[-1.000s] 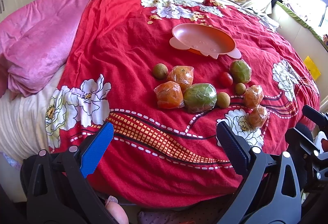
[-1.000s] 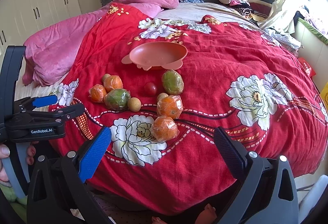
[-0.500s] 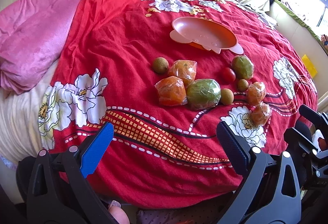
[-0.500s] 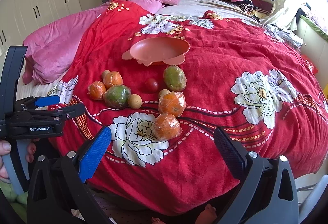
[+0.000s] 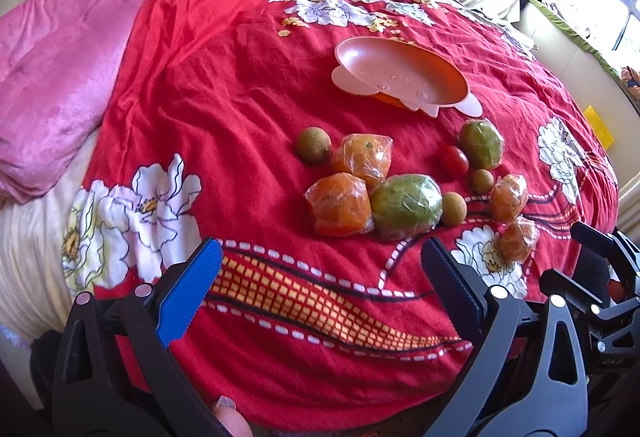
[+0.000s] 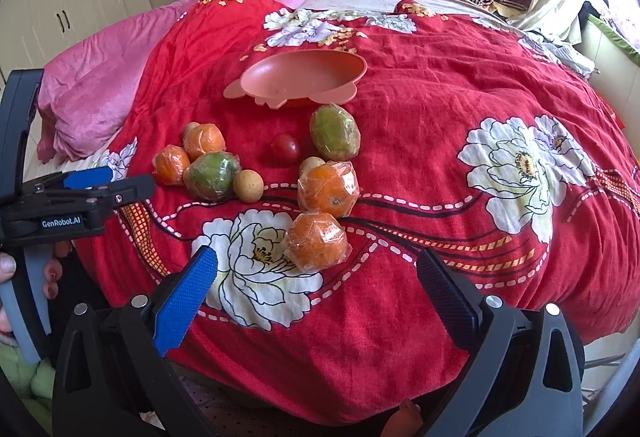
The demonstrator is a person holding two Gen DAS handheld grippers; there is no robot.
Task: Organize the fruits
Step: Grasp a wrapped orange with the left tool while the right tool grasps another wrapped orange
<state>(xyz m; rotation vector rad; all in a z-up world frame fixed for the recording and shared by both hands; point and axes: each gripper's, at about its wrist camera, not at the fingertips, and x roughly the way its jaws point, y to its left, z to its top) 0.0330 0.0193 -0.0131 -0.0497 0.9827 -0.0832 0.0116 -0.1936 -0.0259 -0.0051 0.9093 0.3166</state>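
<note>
Mostly wrapped oranges (image 6: 317,246) (crinkly film)

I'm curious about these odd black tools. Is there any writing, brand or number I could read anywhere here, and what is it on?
"GenRobot.AI": white letters on the side of the black left gripper, seen in the right wrist view.
Faint embossed marks on a black part of the right gripper, at the lower right of the left wrist view: too small to read.
Nothing else readable.

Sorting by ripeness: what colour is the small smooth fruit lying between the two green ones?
Red. The small round fruit is glossy red, clearest in the right wrist view.
</note>
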